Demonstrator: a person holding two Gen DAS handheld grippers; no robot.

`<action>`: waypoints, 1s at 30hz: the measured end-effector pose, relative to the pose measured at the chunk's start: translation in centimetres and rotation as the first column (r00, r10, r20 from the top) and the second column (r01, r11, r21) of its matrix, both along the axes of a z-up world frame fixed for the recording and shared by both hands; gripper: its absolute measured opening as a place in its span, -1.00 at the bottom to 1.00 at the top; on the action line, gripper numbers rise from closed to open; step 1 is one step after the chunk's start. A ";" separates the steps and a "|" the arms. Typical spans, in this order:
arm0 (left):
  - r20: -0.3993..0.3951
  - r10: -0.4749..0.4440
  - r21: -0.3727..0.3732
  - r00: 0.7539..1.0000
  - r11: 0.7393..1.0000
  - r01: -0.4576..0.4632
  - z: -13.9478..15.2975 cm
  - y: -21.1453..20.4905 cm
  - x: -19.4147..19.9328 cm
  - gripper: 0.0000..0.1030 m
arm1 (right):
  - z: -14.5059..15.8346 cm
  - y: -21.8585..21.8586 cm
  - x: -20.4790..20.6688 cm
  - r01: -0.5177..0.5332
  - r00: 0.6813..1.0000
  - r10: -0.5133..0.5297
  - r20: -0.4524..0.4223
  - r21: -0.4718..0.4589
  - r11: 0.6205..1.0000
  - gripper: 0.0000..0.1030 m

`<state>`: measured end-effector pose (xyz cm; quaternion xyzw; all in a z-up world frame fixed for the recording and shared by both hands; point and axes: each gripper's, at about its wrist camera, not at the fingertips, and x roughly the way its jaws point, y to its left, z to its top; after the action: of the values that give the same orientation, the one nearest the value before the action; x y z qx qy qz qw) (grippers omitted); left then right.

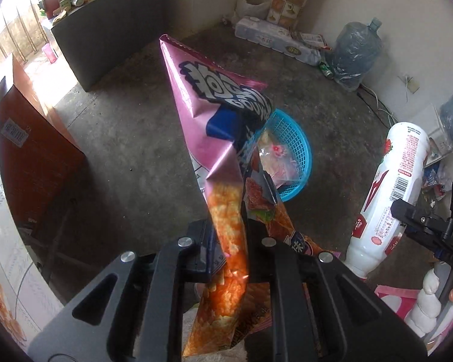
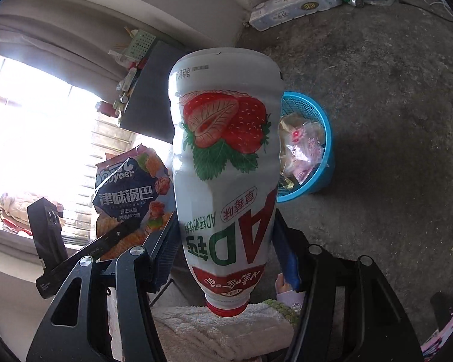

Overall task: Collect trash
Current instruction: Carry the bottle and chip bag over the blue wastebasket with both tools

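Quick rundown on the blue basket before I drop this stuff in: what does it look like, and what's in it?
The blue basket is a round plastic bin with lattice walls and a solid rim, standing upright on the bare concrete floor. It already holds several crumpled clear and pinkish wrappers, and looks partly full. Nothing grips it: the white strawberry-print bottle and the pink snack bag are in front of it in both views, hiding part of its rim.
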<state>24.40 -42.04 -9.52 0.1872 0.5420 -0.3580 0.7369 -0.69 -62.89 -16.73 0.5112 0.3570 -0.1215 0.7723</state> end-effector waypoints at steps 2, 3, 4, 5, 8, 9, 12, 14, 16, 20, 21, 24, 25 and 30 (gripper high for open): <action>-0.018 0.004 0.046 1.000 0.999 -0.003 -2.3 -1.8 1.2 -0.78 | -1.9 -1.4 2.2 -0.013 0.998 0.014 -0.061 0.002 1.000 0.11; -0.025 0.007 0.064 1.000 0.998 -0.006 -3.3 -2.6 1.7 -0.78 | -2.8 -2.1 3.5 -0.030 0.995 0.029 -0.092 -0.005 1.000 0.11; -0.030 0.009 0.080 0.999 0.997 -0.007 -4.2 -3.3 2.3 -0.78 | -3.7 -2.8 5.1 -0.044 0.991 0.042 -0.125 -0.015 0.999 0.11; -0.039 0.010 0.091 0.999 0.996 -0.007 -5.0 -3.9 2.8 -0.78 | -4.6 -3.6 6.4 -0.051 0.986 0.046 -0.163 -0.023 0.998 0.11; -0.051 0.023 0.111 0.998 0.994 -0.017 -7.1 -4.9 3.9 -0.75 | -8.4 -6.7 11.4 -0.082 0.961 0.073 -0.266 -0.022 0.996 0.13; -0.055 0.024 0.112 0.998 0.994 -0.018 -7.8 -5.4 4.5 -0.72 | -9.8 -7.6 12.7 -0.073 0.952 0.062 -0.301 -0.024 0.997 0.14; -0.082 0.040 0.102 0.996 0.994 -0.032 -9.4 -6.5 5.6 -0.68 | -13.8 -9.5 15.9 -0.074 0.928 0.053 -0.368 -0.045 0.996 0.16; -0.089 0.046 0.096 0.995 0.995 -0.038 -10.4 -7.7 6.2 -0.68 | -15.8 -10.0 16.6 -0.048 0.915 0.028 -0.402 -0.041 0.998 0.16; -0.091 0.044 0.081 0.995 0.996 -0.037 -11.1 -8.8 6.5 -0.68 | -16.5 -9.9 16.2 -0.019 0.919 0.002 -0.394 -0.040 0.999 0.16; -0.155 0.060 0.015 0.986 0.998 -0.058 -12.5 -11.7 7.5 -0.68 | -16.3 -9.9 14.2 0.029 0.941 -0.045 -0.336 -0.052 0.998 0.16; -0.176 0.071 0.002 0.982 0.997 -0.072 -12.9 -12.5 7.8 -0.68 | -16.1 -9.9 13.5 0.040 0.946 -0.054 -0.320 -0.051 0.998 0.16; -0.213 0.090 -0.032 0.973 0.995 -0.098 -14.0 -14.0 8.2 -0.68 | -15.9 -10.2 11.5 0.070 0.954 -0.078 -0.290 -0.035 0.997 0.16; -0.219 0.096 -0.029 0.971 0.994 -0.105 -14.4 -14.5 8.3 -0.68 | -15.9 -10.3 10.8 0.080 0.956 -0.085 -0.282 -0.029 0.996 0.16; -0.234 0.010 -0.115 0.972 0.993 -0.038 -14.1 -17.8 6.6 -0.68 | -15.5 -10.1 8.0 0.100 0.961 -0.098 -0.260 -0.007 0.995 0.16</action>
<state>31.05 -59.79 -23.60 0.0929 0.6046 -0.4001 0.6824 7.30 -73.00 -32.28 0.5106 0.4295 -0.2248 0.7102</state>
